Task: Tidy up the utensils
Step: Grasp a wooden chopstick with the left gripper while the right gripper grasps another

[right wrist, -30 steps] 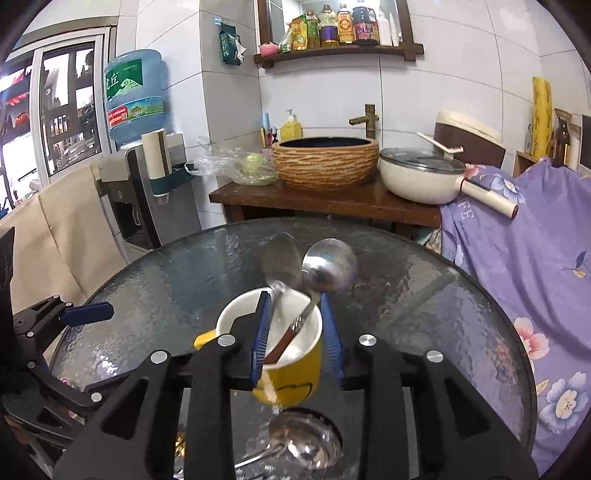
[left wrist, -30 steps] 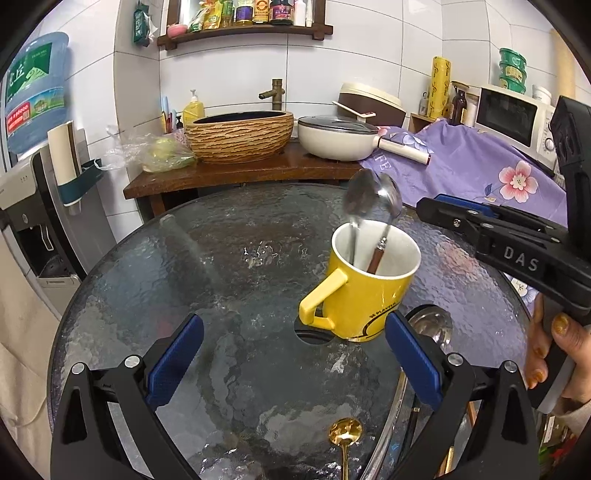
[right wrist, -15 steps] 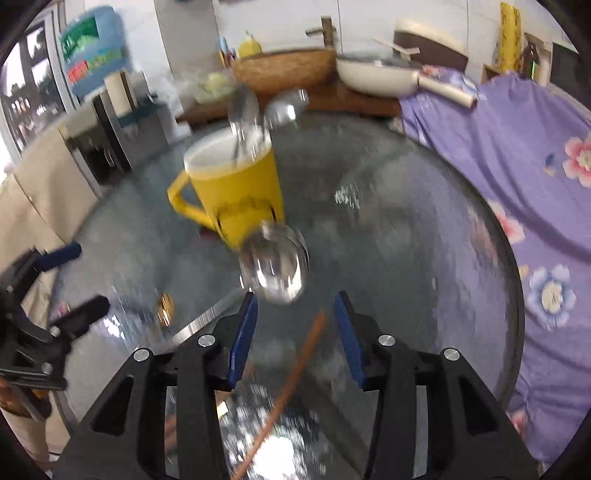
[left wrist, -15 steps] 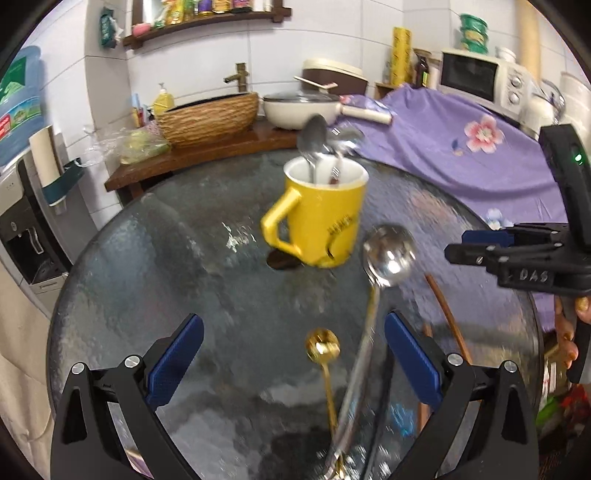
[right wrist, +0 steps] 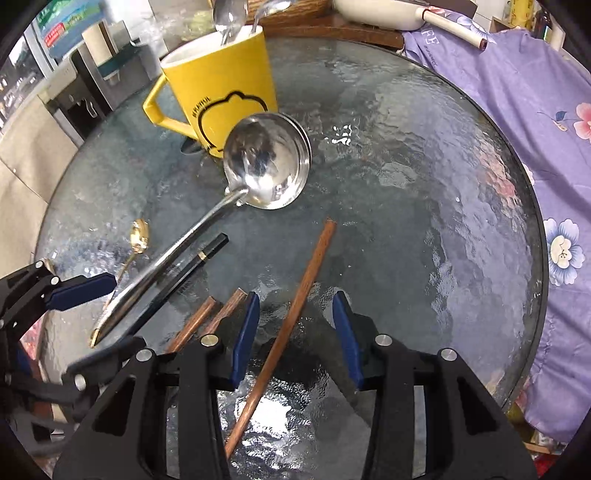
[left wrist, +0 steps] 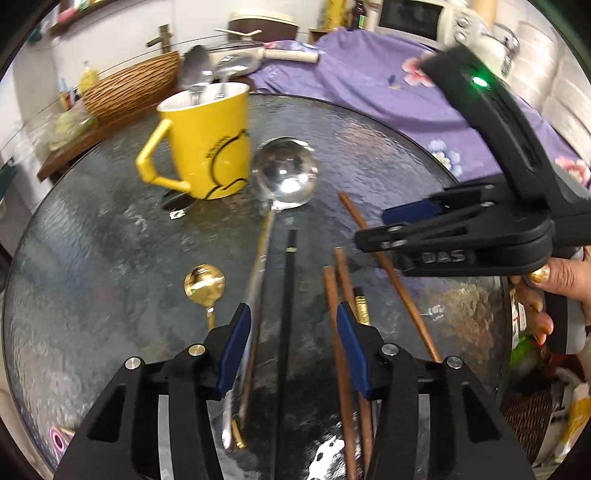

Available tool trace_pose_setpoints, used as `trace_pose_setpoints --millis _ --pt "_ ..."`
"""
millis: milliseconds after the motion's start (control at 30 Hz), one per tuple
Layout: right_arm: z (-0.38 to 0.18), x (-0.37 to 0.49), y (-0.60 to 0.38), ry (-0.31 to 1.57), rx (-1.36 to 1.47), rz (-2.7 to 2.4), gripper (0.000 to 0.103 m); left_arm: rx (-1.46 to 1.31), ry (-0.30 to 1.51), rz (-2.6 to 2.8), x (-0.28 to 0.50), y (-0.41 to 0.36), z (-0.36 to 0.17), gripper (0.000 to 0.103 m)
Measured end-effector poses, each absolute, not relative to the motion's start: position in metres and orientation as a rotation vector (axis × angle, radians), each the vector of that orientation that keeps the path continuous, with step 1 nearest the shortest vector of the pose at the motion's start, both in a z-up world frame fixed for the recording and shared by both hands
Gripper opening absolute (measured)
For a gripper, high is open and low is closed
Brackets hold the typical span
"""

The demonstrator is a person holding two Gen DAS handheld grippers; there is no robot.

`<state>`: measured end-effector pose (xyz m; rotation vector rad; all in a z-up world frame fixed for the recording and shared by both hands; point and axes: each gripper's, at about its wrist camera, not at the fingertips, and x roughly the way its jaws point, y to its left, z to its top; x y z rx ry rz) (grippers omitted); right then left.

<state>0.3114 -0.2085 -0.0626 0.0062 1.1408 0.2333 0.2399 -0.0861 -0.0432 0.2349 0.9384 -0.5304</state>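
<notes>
A yellow mug (left wrist: 207, 140) (right wrist: 221, 88) stands on the round glass table (right wrist: 424, 184) with two steel spoons (left wrist: 201, 74) upright in it. A steel ladle (left wrist: 284, 177) (right wrist: 266, 162), a small gold spoon (left wrist: 204, 286) (right wrist: 139, 236), a black chopstick (left wrist: 288, 295) (right wrist: 184, 273) and brown wooden chopsticks (left wrist: 338, 332) lie flat in front of the mug. My left gripper (left wrist: 293, 345) is open over the ladle handle and the black chopstick. My right gripper (right wrist: 295, 332) is open astride one brown chopstick (right wrist: 295, 295).
A wooden counter behind the table carries a woven basket (left wrist: 129, 88) and a white pot (right wrist: 373, 14). A purple flowered cloth (right wrist: 535, 92) hangs at the right table edge. A water dispenser (right wrist: 92, 74) stands at the left.
Both grippers pulled back from the mug toward the near table edge and lowered over the lying utensils. The left gripper's jaws have narrowed. The right gripper's jaws have widened a little.
</notes>
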Motion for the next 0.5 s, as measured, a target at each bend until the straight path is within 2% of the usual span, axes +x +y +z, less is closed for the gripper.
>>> trace_pose_setpoints --millis 267,433,500 --pt "-0.064 0.322 -0.200 1.153 -0.060 0.175 0.033 0.298 0.980 -0.556 0.243 -0.105 -0.055 0.039" --pt "-0.064 0.330 -0.206 1.154 -0.069 0.176 0.014 0.326 0.983 -0.558 0.247 -0.112 -0.061 0.039" --pt "-0.064 0.331 -0.212 1.156 -0.053 0.183 0.013 0.345 0.979 -0.557 0.248 -0.117 -0.062 0.039"
